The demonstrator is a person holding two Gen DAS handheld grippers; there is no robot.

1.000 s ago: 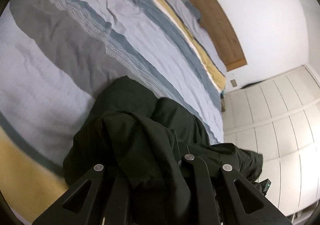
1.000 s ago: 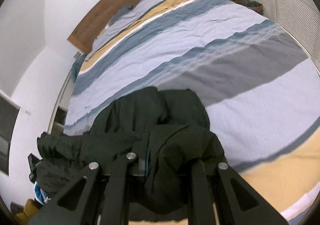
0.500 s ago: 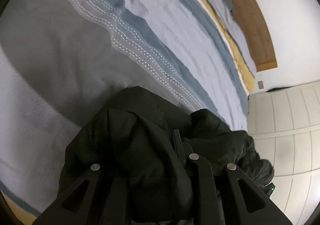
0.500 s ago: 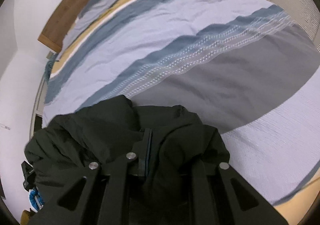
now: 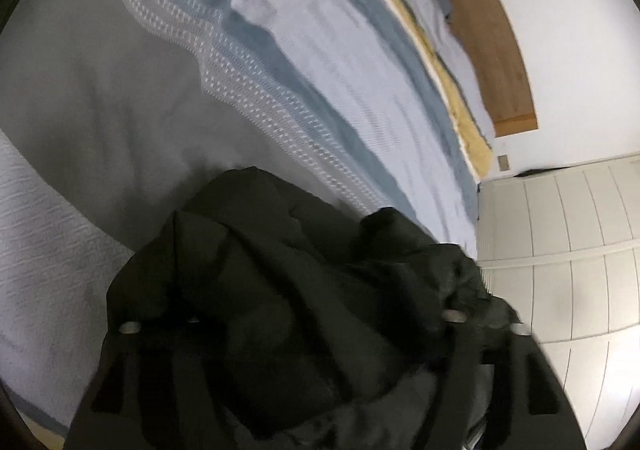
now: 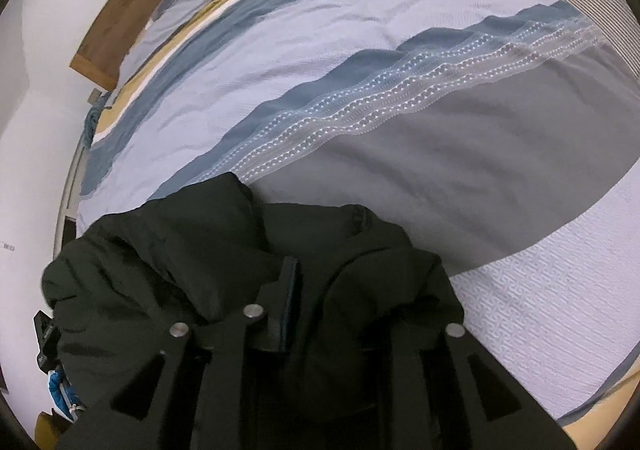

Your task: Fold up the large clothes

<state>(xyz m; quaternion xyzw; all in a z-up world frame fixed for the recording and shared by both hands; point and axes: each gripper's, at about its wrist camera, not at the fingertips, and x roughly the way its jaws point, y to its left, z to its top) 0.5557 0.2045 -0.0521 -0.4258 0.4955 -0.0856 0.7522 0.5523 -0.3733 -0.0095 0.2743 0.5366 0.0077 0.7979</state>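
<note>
On the near part of the striped bed (image 6: 400,50) lies a bunched dark jacket (image 6: 208,250). Left gripper (image 5: 288,314): jaws have just been opening and stand wide, cloth draped between them. Right gripper (image 6: 344,314): jaws have just been opening slightly, cloth between them; whether they still pinch it I cannot tell.
</note>
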